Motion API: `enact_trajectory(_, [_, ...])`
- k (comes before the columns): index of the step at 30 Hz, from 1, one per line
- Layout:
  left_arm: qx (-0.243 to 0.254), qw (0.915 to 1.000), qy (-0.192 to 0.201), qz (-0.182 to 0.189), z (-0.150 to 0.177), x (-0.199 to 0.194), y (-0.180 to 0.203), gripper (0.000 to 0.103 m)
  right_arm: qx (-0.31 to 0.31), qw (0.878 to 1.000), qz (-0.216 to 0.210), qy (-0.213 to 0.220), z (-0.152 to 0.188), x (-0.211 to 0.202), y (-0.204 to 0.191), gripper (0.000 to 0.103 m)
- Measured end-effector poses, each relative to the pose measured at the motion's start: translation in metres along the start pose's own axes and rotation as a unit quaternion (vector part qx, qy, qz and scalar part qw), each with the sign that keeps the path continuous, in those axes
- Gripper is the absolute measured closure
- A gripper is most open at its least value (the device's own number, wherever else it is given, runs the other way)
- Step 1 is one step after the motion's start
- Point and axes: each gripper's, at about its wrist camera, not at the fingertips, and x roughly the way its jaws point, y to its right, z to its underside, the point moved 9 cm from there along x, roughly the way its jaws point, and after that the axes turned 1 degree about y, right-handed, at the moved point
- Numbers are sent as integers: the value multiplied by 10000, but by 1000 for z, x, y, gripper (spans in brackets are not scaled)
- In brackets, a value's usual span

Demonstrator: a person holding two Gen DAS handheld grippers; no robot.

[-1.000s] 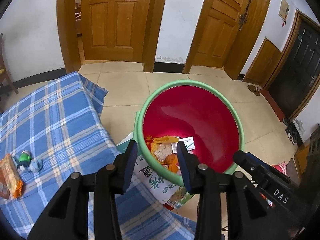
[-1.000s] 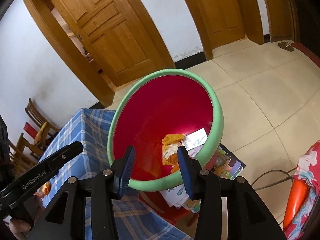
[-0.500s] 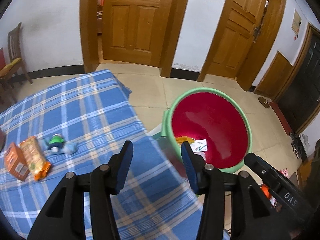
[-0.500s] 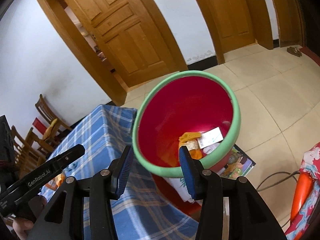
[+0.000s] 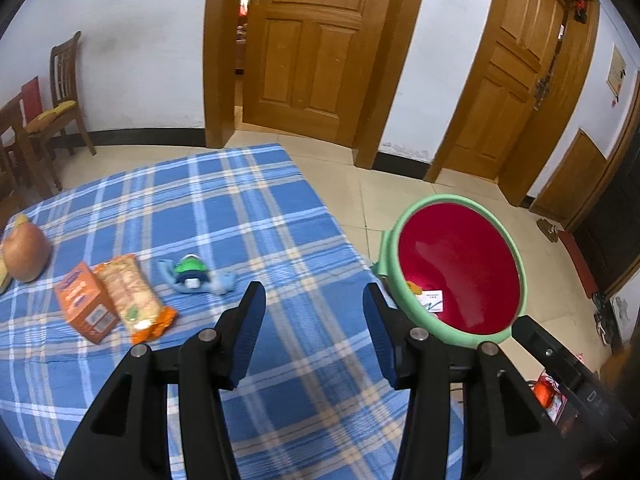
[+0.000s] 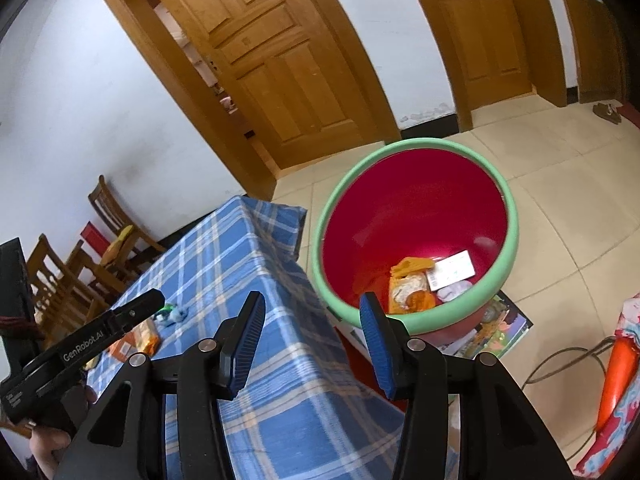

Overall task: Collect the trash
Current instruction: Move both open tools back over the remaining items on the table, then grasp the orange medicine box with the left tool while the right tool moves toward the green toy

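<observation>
The left claw [image 5: 314, 310] hangs over the table with the blue checked cloth [image 5: 200, 208]. Its two blue-padded jaws have just been opening, they stand partly apart, and nothing is between them, only the cloth far below. The right claw [image 6: 312, 318] looks the same: its jaws have also just been opening, they are partly apart, and they hold nothing.

In the left wrist view, some things lie on the table at about ten o'clock from the left claw. There is a small orange cardboard box [image 5: 86, 308], and touching it is a flat orange snack packet [image 5: 134, 298]. Just past them lies a little green and blue soft toy [image 5: 194, 276]. At the far left edge sits a round orange-brown fruit [image 5: 24, 252] (what kind is hard to tell).

The big red tub with a green rim [image 6: 416, 240] stands on the tiled floor just beside the table, at about one o'clock from the right claw. Inside it, at the bottom, lie crumpled orange wrappers [image 6: 410, 284] and a white paper card [image 6: 452, 270]. A colourful picture book [image 6: 500, 326] lies flat on the floor, partly under the tub.

Brown wooden doors [image 5: 316, 48] stand along the white wall, and wooden chairs [image 5: 60, 96] wait at nine o'clock.
</observation>
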Motion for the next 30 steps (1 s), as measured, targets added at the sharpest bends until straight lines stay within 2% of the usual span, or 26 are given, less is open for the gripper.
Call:
enact_trajectory(6, [-177, 9997, 95, -165, 0, -9, -27, 52, -98, 9999, -58, -41, 6, 0, -14, 50])
enact_trajectory(16, [-613, 9958, 222, -649, 2, -20, -85, 50, -218, 9995, -166, -158, 16, 9, -37, 50])
enact_trajectory(17, [-653, 9951, 232, -707, 2, -20, -91, 49, -232, 9994, -172, -176, 17, 11, -39, 50])
enact_trajectory(20, [-713, 9928, 310, -914, 2, -23, -106, 36, -261, 9993, -174, -216, 19, 13, -43, 49])
enact_trajectory(30, [-1143, 9817, 225, -1505, 12, -13, -163, 35, -316, 9988, -149, -351, 25, 25, -48, 49])
